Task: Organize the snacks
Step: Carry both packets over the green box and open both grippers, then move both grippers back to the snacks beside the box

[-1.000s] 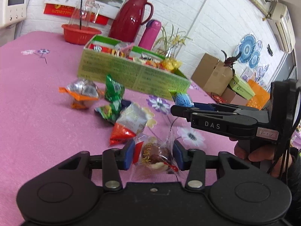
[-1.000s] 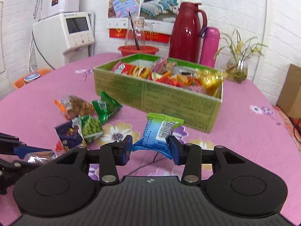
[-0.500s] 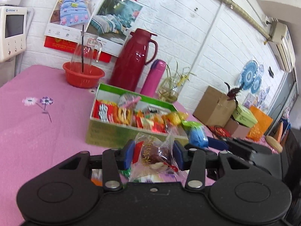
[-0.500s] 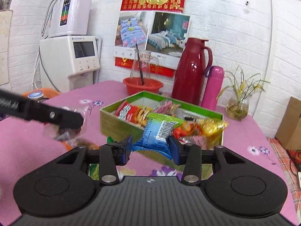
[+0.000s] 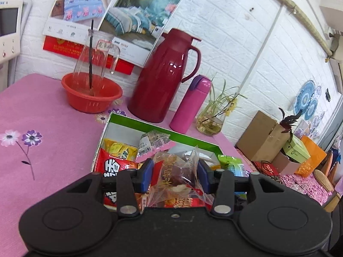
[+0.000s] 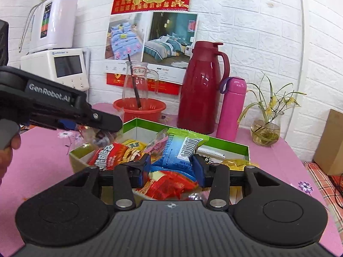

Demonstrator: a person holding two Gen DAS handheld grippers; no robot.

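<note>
My left gripper (image 5: 174, 175) is shut on a clear packet with a brown snack (image 5: 175, 176) and hangs over the near end of the green snack box (image 5: 137, 122). The box holds several packets, among them a red one (image 5: 111, 167). In the right wrist view my right gripper (image 6: 171, 168) is shut on a blue and green packet (image 6: 181, 150), held above the same box (image 6: 231, 144). The left gripper (image 6: 100, 126) enters that view from the left, over the box's left corner, with its clear packet (image 6: 90, 133) partly hidden under its fingers.
Behind the box stand a red bowl with a glass jug (image 5: 91, 94), a dark red thermos (image 5: 164, 81), a pink flask (image 5: 190, 105) and a plant vase (image 5: 211, 122). The table wears a pink flowered cloth (image 5: 38, 150). Cardboard boxes (image 5: 261, 139) sit off the right edge.
Both grippers have risen from the loose snacks on the cloth and moved forward to above the green box, each still holding its packet.
</note>
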